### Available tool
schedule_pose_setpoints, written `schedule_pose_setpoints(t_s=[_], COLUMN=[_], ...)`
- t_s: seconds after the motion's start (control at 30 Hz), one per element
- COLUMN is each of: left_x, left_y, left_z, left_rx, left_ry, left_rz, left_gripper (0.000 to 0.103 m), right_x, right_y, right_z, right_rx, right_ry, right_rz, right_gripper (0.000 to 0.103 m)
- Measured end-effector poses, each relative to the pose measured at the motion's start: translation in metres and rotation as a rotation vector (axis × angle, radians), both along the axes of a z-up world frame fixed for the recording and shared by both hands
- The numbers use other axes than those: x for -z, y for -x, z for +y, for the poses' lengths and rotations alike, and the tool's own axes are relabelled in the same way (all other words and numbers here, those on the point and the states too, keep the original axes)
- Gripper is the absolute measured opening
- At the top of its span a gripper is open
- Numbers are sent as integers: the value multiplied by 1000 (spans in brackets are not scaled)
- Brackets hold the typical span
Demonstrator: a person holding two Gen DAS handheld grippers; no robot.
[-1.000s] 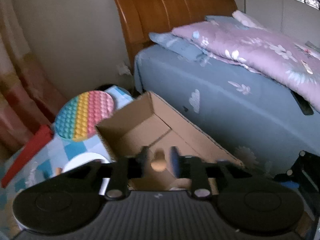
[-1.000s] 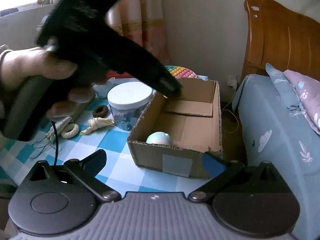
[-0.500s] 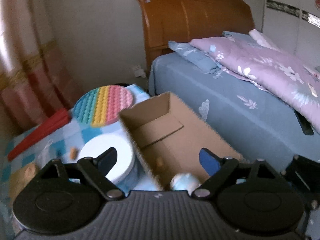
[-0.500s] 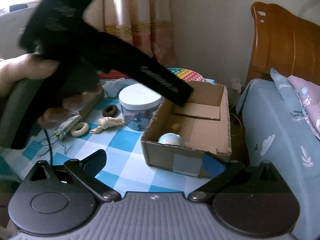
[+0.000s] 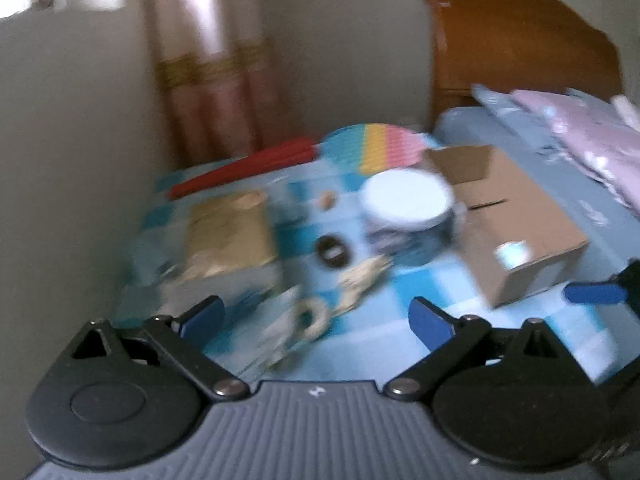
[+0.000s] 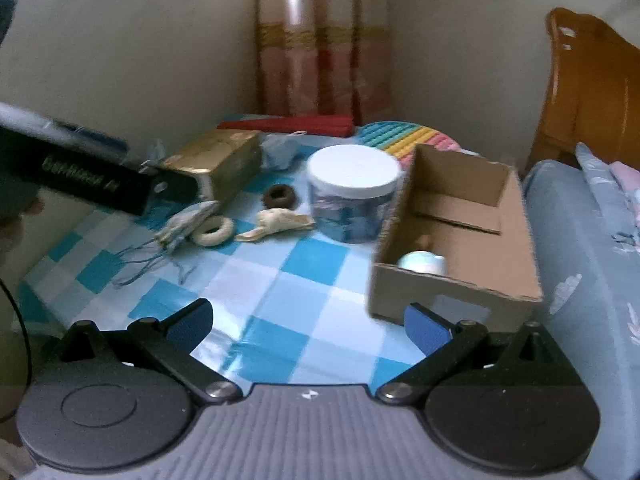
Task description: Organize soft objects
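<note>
My left gripper [image 5: 314, 312] hangs over the checked table with its jaws opening and nothing between them. Below it lie a cream ring [image 5: 310, 320], a brown ring [image 5: 332, 251] and a cream knotted toy [image 5: 364, 276], all blurred. To the right, the open cardboard box [image 6: 452, 280] holds a pale blue ball [image 6: 420, 262] and a small tan piece [image 6: 425, 241]. My right gripper [image 6: 308, 316] is open and empty, near the table's front edge. The left gripper's black body [image 6: 92, 184] reaches in from the left, above a fabric piece with strings [image 6: 184, 224].
A jar with a white lid [image 6: 354, 196] stands against the box's left side. A gold box [image 6: 218, 164], a red bundle [image 6: 288, 124] and a rainbow bubble mat [image 6: 404, 140] sit farther back. The blue bed [image 6: 580, 280] borders the table's right side; walls and a curtain close the back.
My left gripper opened over the box and let go of the small tan piece, then swung left over the table's loose toys. My right gripper drifted slightly left.
</note>
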State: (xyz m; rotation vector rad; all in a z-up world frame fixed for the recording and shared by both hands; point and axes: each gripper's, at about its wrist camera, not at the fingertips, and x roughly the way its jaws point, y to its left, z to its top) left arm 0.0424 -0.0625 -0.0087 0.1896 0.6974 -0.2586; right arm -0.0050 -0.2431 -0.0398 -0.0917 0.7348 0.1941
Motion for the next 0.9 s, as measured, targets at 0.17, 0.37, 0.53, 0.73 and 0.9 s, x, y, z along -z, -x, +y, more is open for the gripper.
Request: schedule_pose_setpoints(t_s=[0.17, 0.37, 0.53, 0.73, 0.9], left_x=[19, 32, 38, 47, 52], left_y=[8, 9, 5, -4, -16], left_z=[39, 66, 86, 96, 86], left_rx=[-103, -137, -175, -182, -126], left_ry=[-15, 39, 64, 89, 100], left_rz=[12, 41, 53, 66, 72], left_gripper=[98, 98, 98, 98, 97], right_x=[2, 17, 38, 55, 64], right_y=[-6, -25, -44, -68, -76], right_z=[21, 47, 69, 84, 86], right_rx=[-48, -113, -145, -145, -152], right_ry=[-1, -5, 37, 86, 97], right_rz=[11, 39, 81, 110, 120], right_gripper=[103, 103, 103, 103, 103])
